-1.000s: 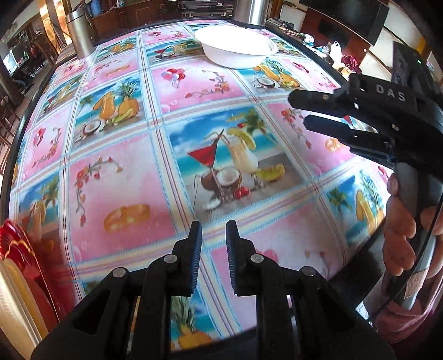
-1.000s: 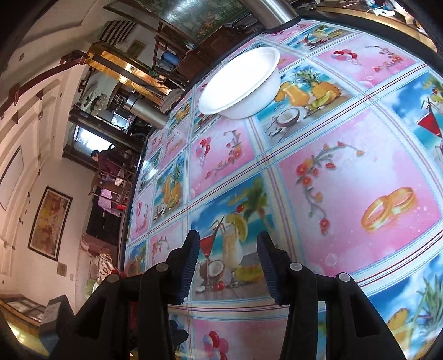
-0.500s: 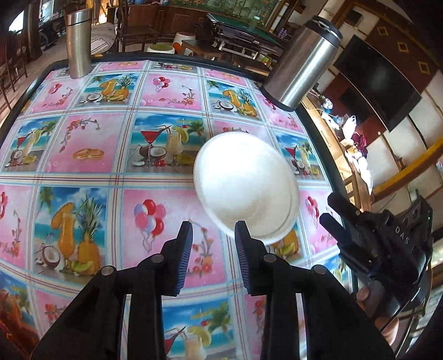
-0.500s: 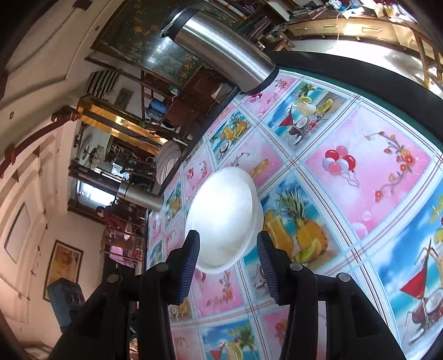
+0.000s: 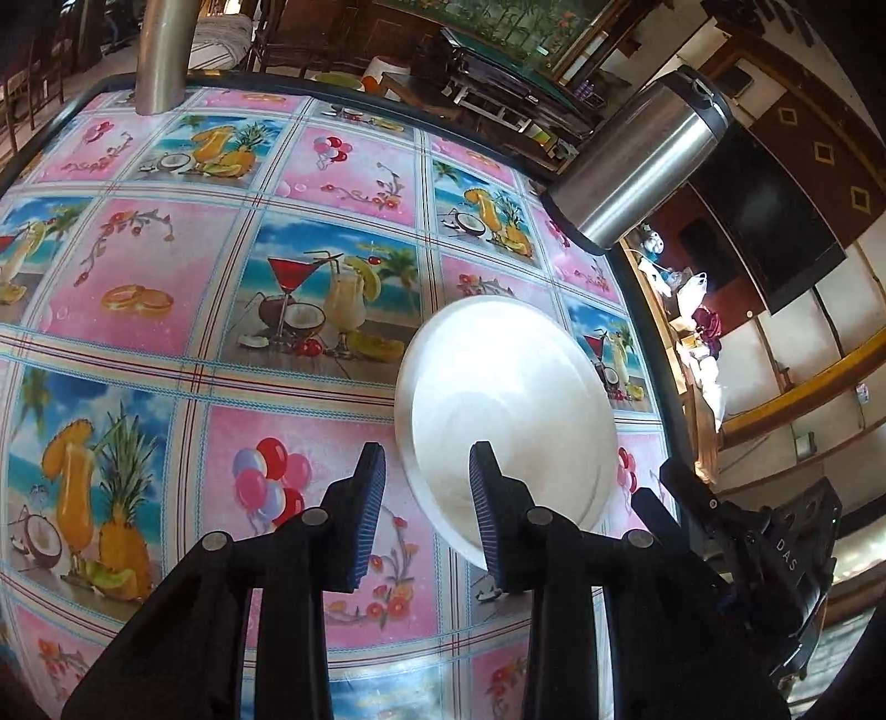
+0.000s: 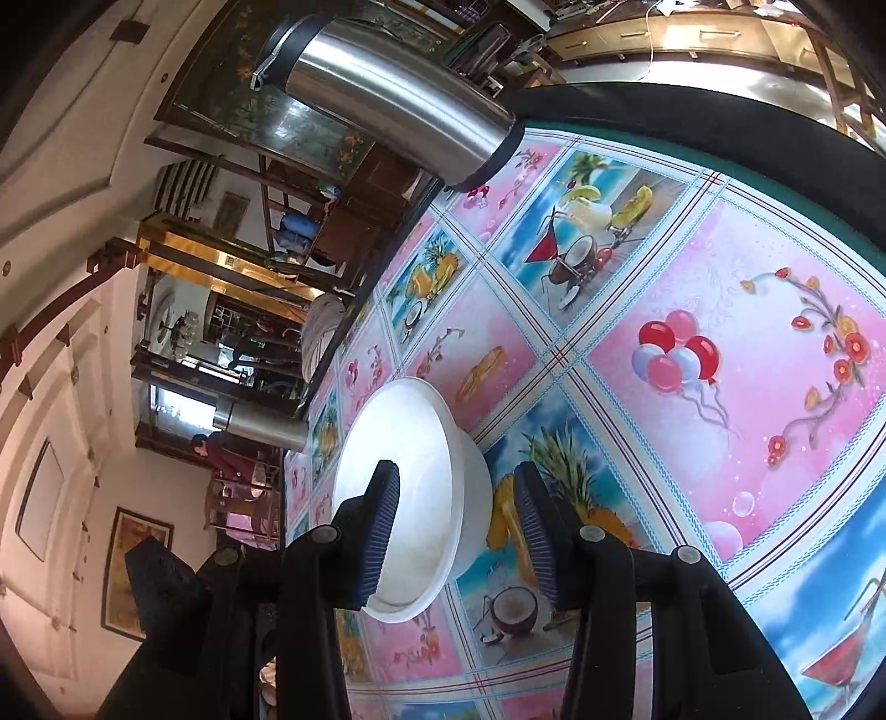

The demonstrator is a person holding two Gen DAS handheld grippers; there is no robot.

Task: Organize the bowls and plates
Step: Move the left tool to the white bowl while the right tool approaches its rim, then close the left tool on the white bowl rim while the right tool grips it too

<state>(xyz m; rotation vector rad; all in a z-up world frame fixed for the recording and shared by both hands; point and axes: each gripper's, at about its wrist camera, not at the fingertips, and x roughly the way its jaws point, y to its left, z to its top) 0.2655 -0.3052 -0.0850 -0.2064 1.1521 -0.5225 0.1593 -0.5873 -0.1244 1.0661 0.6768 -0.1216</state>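
Left wrist view is showing one white bowl (image 5: 506,410), round, smooth and glossy, sitting on the far right part of the desk (image 5: 166,310), whose slick oilcloth is printed with pink and blue squares. Two cylindrical brushed-steel flasks are standing at the far edge, one on the left (image 5: 163,52) and one on the right (image 5: 637,171). The left gripper (image 5: 426,518) is hovering with jaws parted, holding nothing. The right gripper (image 6: 455,534) is gaping wider, straddling the bowl's rim without closing on it.
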